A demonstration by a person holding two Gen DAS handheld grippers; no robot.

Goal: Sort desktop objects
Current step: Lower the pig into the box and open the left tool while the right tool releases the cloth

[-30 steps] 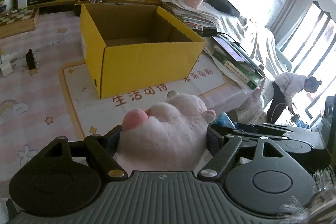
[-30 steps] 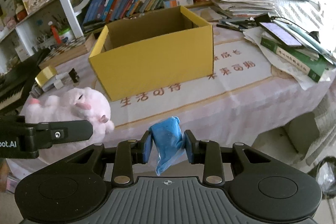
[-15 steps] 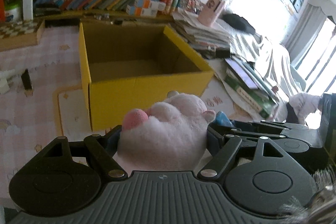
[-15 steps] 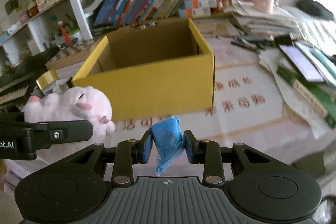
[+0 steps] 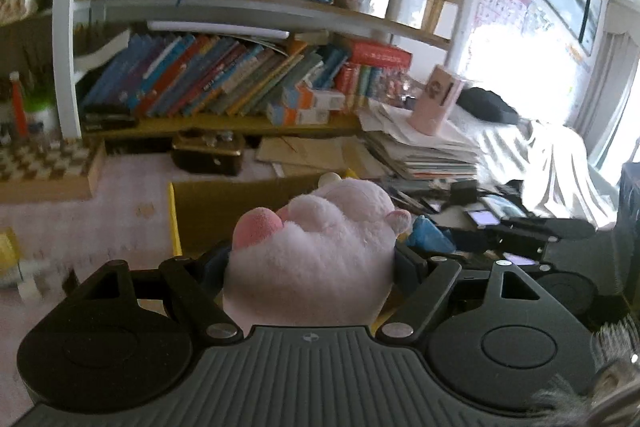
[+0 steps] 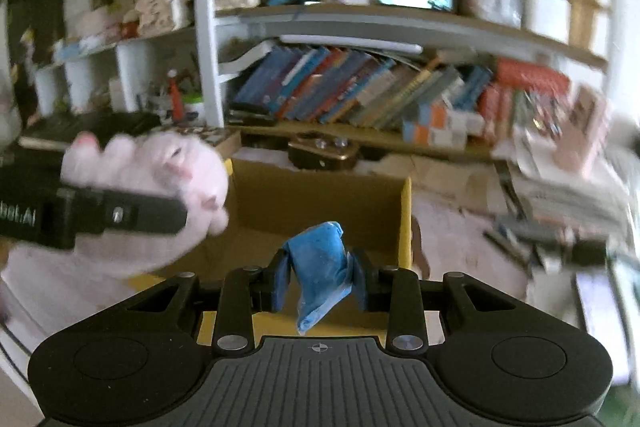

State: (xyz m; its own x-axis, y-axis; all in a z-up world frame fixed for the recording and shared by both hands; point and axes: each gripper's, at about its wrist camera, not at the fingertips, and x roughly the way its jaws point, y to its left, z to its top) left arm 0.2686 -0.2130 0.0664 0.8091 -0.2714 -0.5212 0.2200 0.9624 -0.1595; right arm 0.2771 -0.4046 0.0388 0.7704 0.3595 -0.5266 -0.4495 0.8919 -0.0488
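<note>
My left gripper (image 5: 312, 263) is shut on a pink plush toy (image 5: 316, 251), which fills the space between its fingers and hides much of the box behind it. The same plush toy (image 6: 160, 179) shows at the left of the right wrist view, clamped by the left gripper's black finger (image 6: 132, 215). My right gripper (image 6: 320, 275) is shut on a crumpled blue bag (image 6: 320, 267). Both held things hover over the open yellow cardboard box (image 6: 406, 223), whose brown inside lies just beyond the blue bag. The box's yellow left edge (image 5: 174, 223) shows beside the plush.
A bookshelf (image 5: 224, 83) full of leaning books runs along the back. A chessboard box (image 5: 44, 167) and a dark case (image 5: 208, 155) stand behind the yellow box. Stacked papers (image 5: 424, 155), a pink holder (image 5: 434, 103) and phones lie to the right.
Both grippers have risen and moved forward over the yellow box, each keeping its load. The views now tilt up toward the bookshelf, and the box has dropped low in the frames.
</note>
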